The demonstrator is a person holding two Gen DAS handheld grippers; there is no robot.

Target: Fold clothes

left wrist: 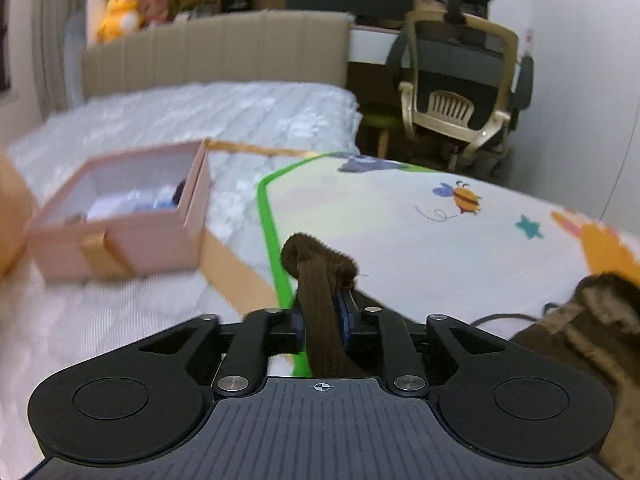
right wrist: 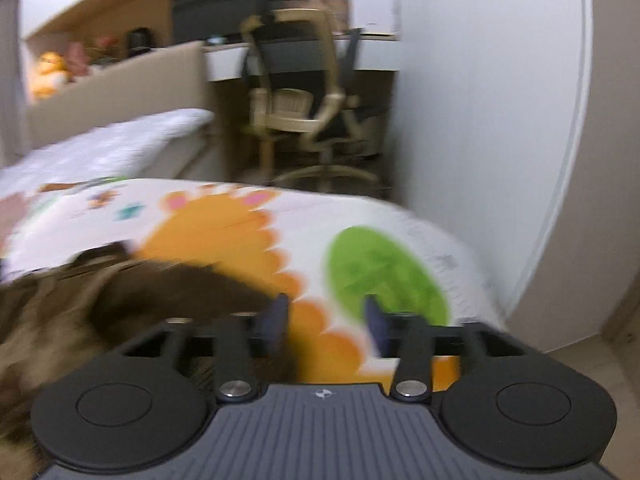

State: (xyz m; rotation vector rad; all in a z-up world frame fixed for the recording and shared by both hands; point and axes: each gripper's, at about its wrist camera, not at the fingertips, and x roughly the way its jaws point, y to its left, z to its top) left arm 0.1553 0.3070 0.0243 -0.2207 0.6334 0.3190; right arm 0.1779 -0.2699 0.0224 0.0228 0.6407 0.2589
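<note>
Left gripper (left wrist: 322,322) clamped on brown corduroy garment (left wrist: 320,276), strip running straight up frame centre. Right gripper (right wrist: 326,320) gaping, nothing held, garment bulk lower left.

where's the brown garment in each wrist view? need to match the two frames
Left wrist: brown garment at bottom centre, a ribbed strip pinched in the left tool; more of it bunched at the right edge.
Right wrist: it lies blurred at lower left, beside the open right tool, not between its fingers.
Shared landmark: beige office chair by the desk.
</note>
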